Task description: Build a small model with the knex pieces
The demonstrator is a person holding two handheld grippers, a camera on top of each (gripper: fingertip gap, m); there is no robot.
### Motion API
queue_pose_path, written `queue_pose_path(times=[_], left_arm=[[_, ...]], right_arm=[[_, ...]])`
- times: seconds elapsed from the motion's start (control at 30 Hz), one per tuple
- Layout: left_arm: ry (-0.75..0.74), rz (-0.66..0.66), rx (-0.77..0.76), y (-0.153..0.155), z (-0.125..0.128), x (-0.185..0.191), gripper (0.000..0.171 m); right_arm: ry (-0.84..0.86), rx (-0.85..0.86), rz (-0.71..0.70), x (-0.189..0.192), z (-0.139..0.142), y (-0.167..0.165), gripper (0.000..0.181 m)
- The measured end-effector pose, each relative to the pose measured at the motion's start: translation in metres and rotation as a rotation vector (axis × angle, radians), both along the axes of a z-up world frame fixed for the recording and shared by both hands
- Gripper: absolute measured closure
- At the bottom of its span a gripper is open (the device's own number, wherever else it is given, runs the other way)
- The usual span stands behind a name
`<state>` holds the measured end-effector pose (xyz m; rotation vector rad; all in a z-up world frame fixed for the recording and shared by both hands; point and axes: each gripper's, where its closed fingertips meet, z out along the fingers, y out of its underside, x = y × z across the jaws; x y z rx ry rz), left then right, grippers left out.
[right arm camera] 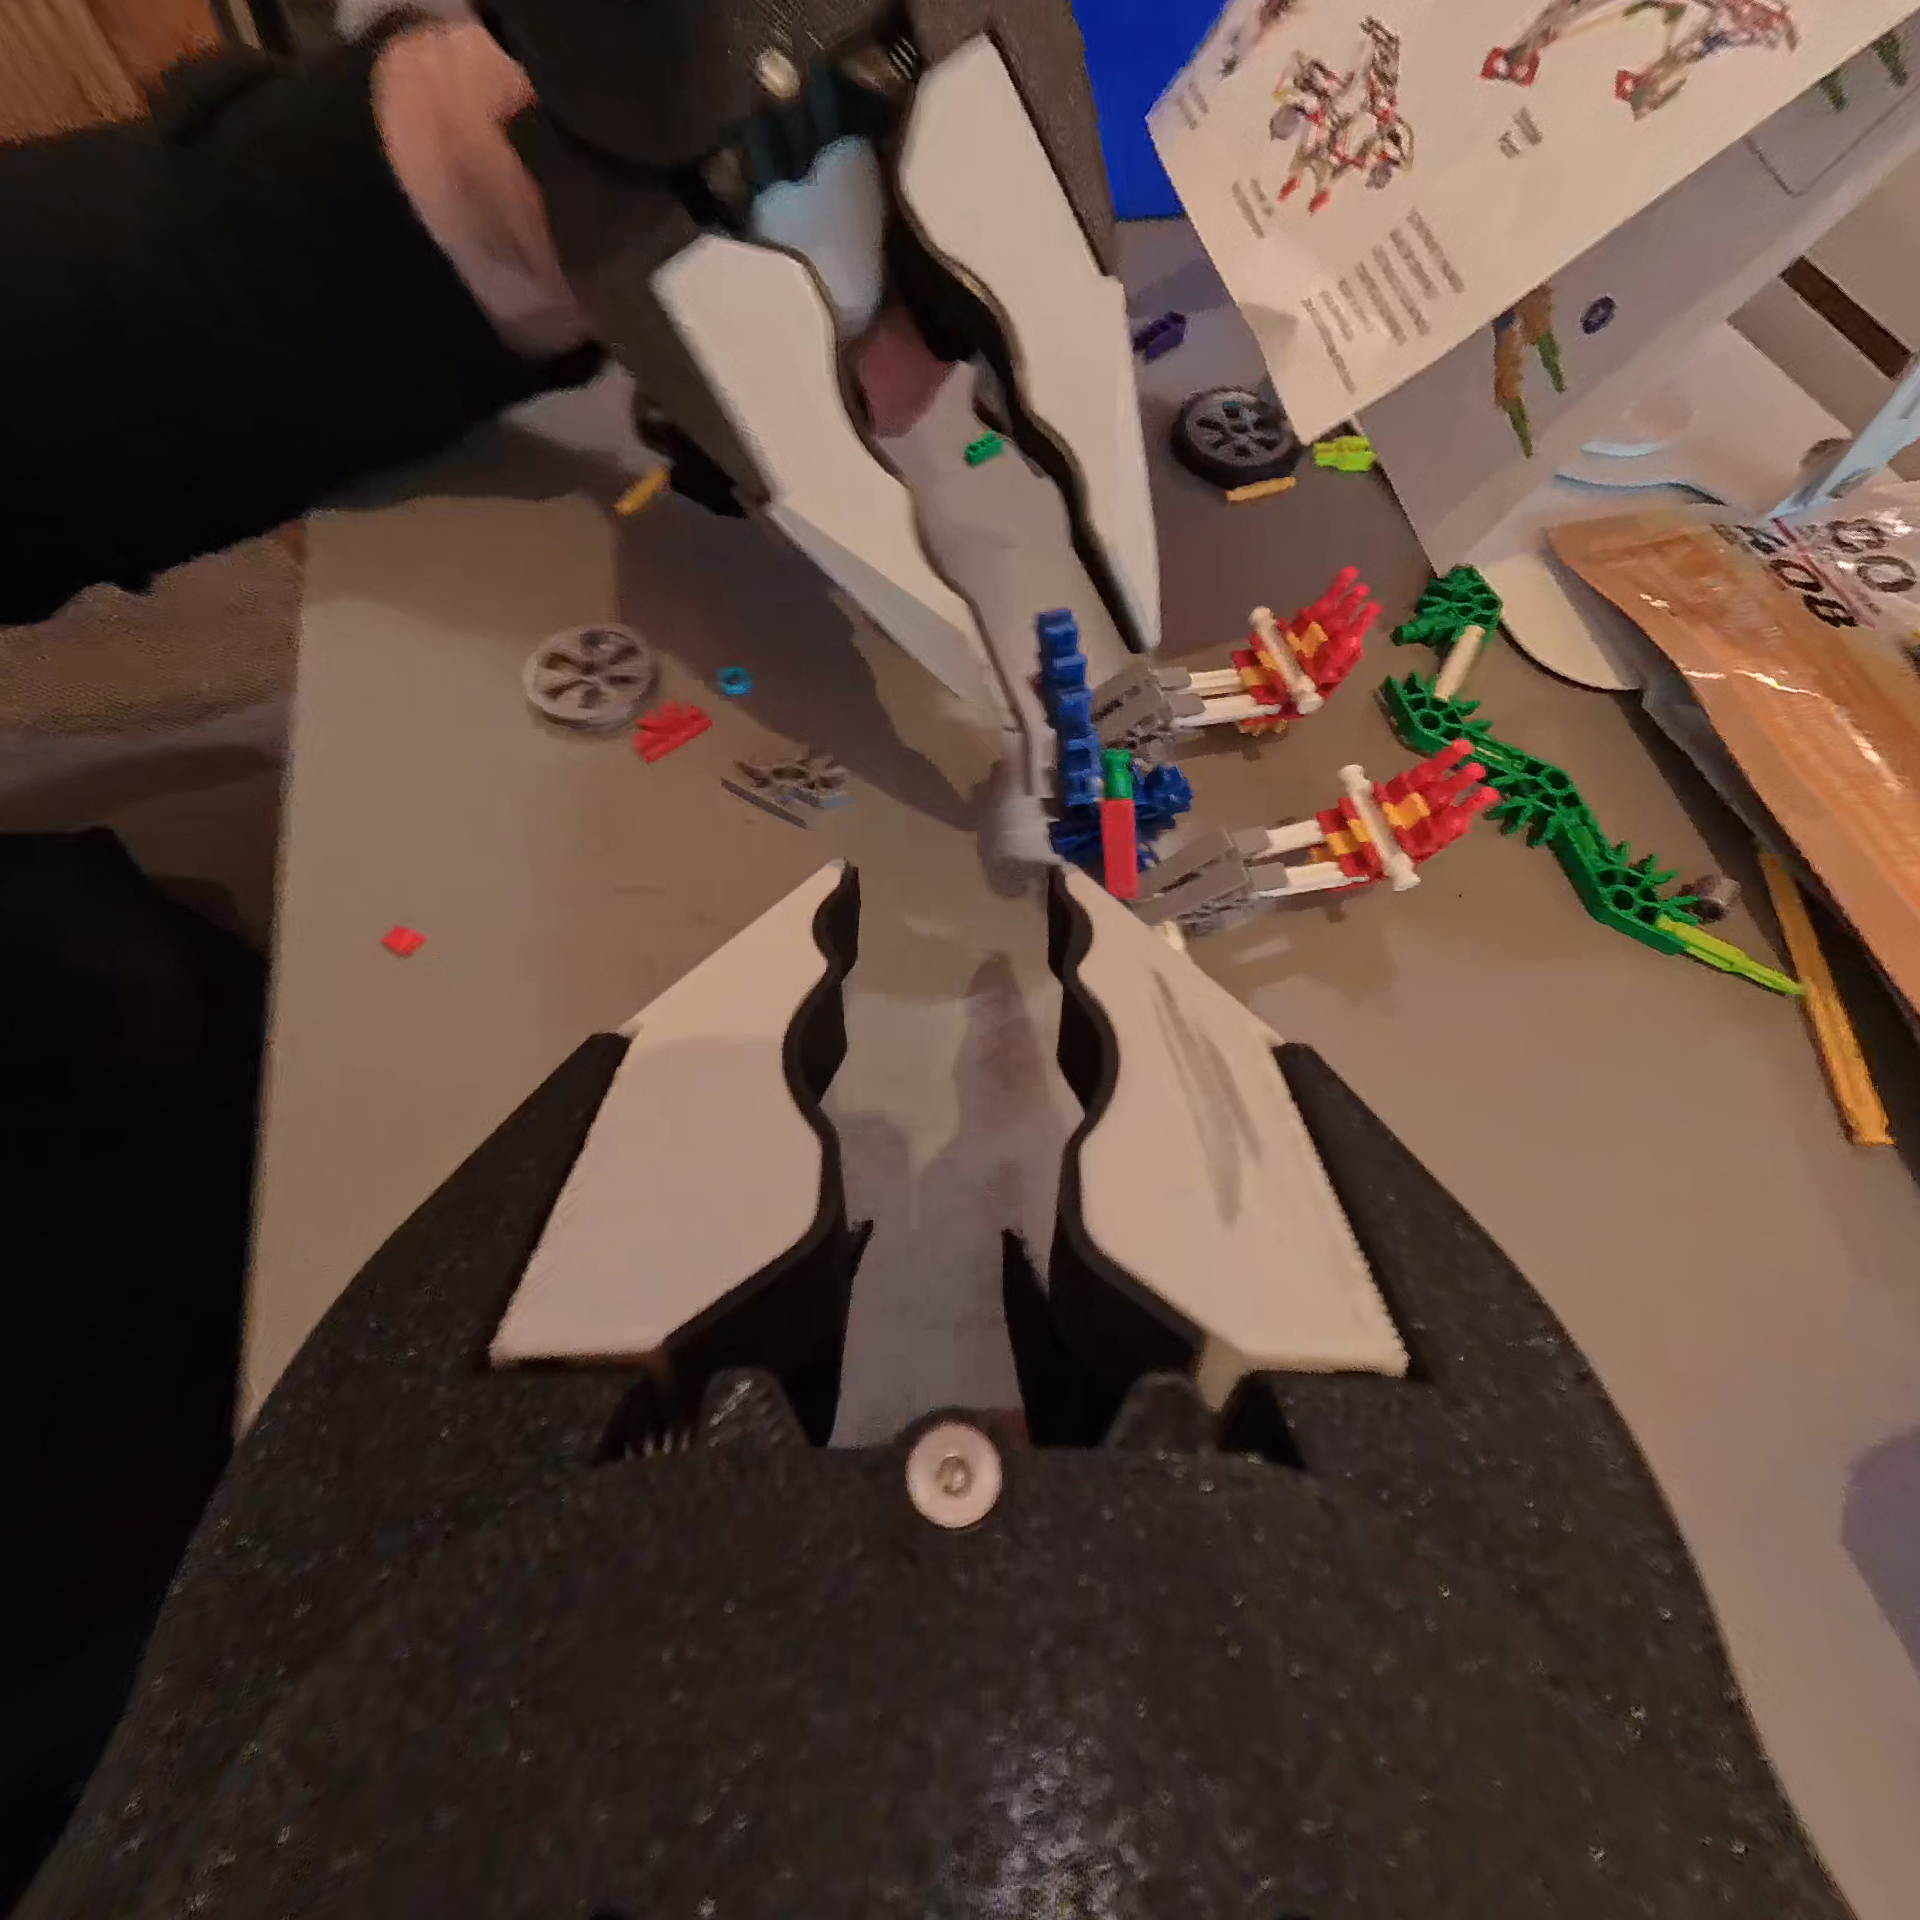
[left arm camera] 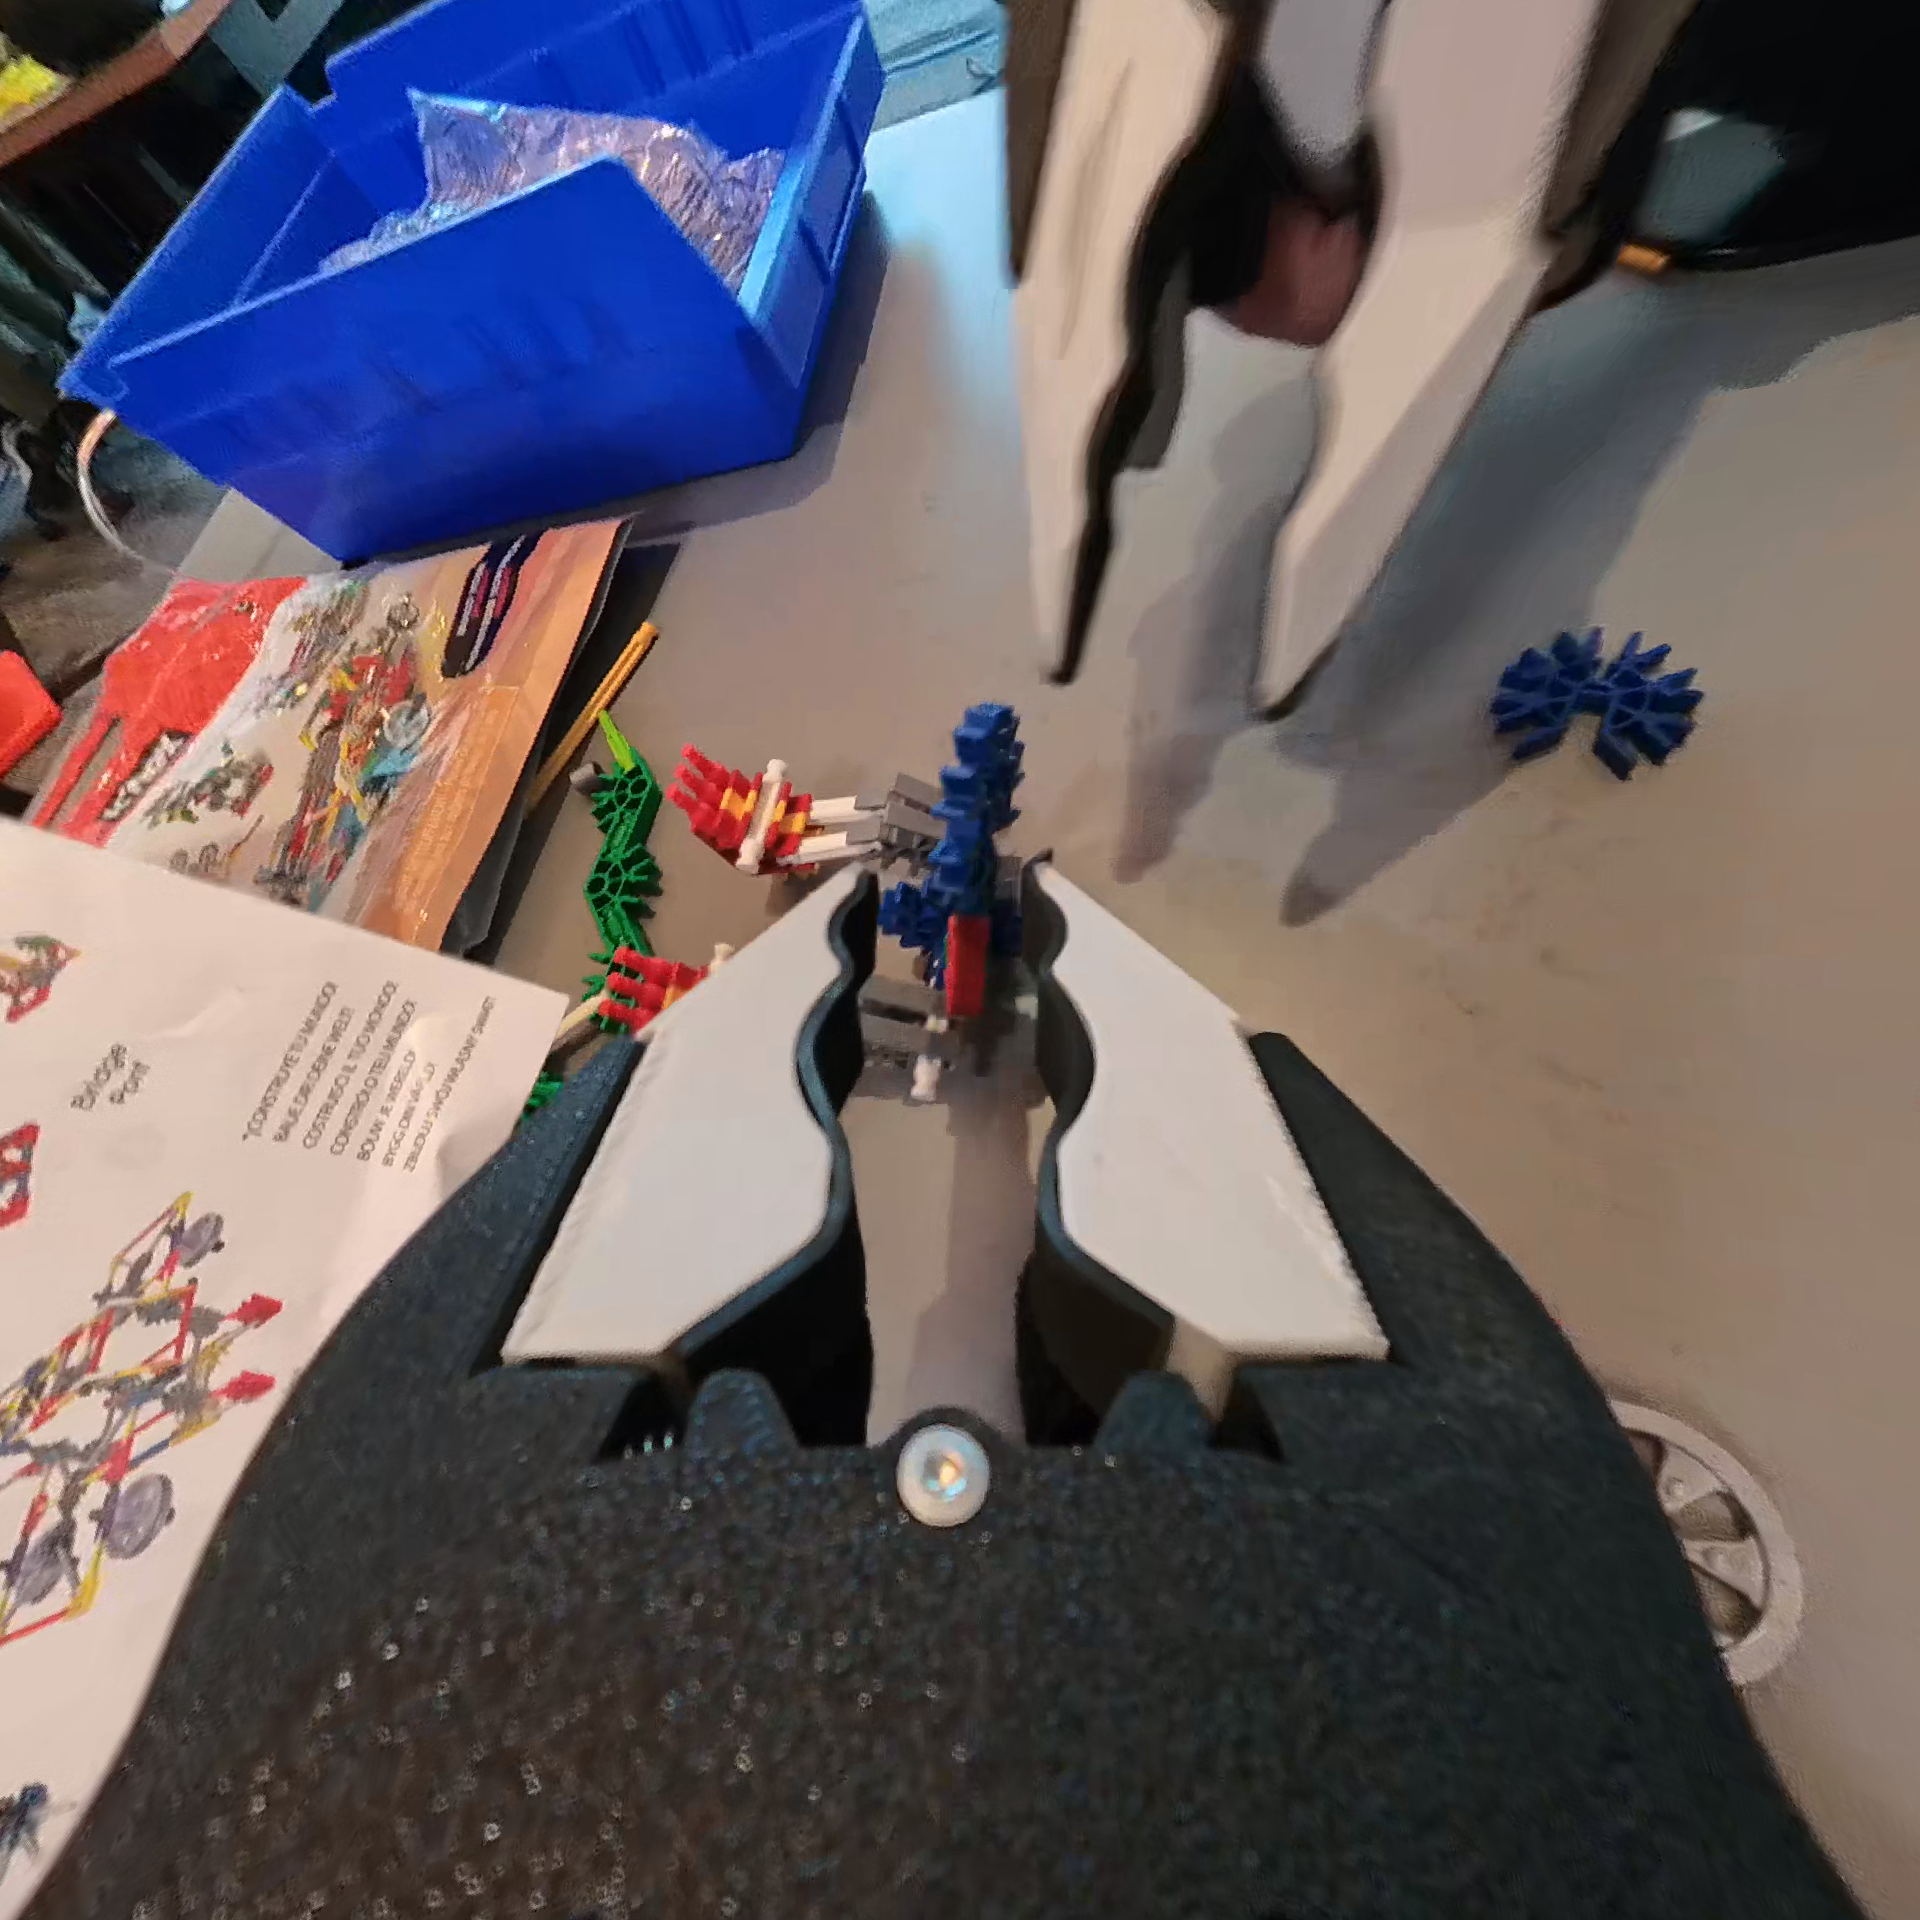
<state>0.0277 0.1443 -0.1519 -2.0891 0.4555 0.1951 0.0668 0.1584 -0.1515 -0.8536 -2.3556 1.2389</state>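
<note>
**Toy model half-built, left hand-held gripper around its core**

A partly built toy model (left arm camera: 966, 883) of blue, red, grey and white pieces stands on the desk (left arm camera: 1455, 1039). Loose parts lie about: a blue connector pair (left arm camera: 1597, 703), a grey wheel (right arm camera: 590, 672) and a green strip (right arm camera: 1527, 790). How much building is left cannot be judged.

The left hand-held gripper (left arm camera: 948, 883) has its jaws part-open around the model's blue and red core; whether they pinch it I cannot tell. The right hand-held gripper (right arm camera: 951, 883) is released, holding nothing, its tips just beside the model.
</note>
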Motion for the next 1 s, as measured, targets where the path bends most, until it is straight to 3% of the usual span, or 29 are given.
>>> queue_pose_path(times=[0.17,0.23,0.33,0.43,0.6,0.67,0.73,1.0], left_arm=[[0.018,-0.041,0.028,0.007,0.012,0.013,0.15],[0.031,-0.036,0.031,0.009,0.012,0.013,0.164],[0.074,-0.047,0.055,0.009,0.014,0.013,0.167],[0.096,-0.057,0.08,0.008,0.019,0.017,0.168],[0.053,-0.066,0.095,0.01,0.015,0.021,0.169],[-0.002,-0.078,0.123,0.008,0.021,0.023,0.169],[-0.015,-0.082,0.135,0.006,0.024,0.024,0.169],[0.123,-0.115,0.189,0.004,0.032,0.031,0.169]], right_arm=[[0.082,0.135,-0.025,-0.033,-0.01,0.001,0.146],[0.065,0.187,-0.005,-0.04,-0.02,0.003,0.159],[0.046,0.141,0.036,-0.041,-0.021,-0.001,0.172],[0.036,0.089,0.04,-0.039,-0.019,-0.005,0.174],[0.035,0.085,0.092,-0.033,-0.025,-0.015,0.143],[0.062,0.071,0.085,-0.037,-0.022,-0.016,0.161],[0.065,0.042,0.093,-0.039,-0.019,-0.018,0.168],[-0.115,-0.174,0.105,-0.031,-0.011,-0.027,0.173]])
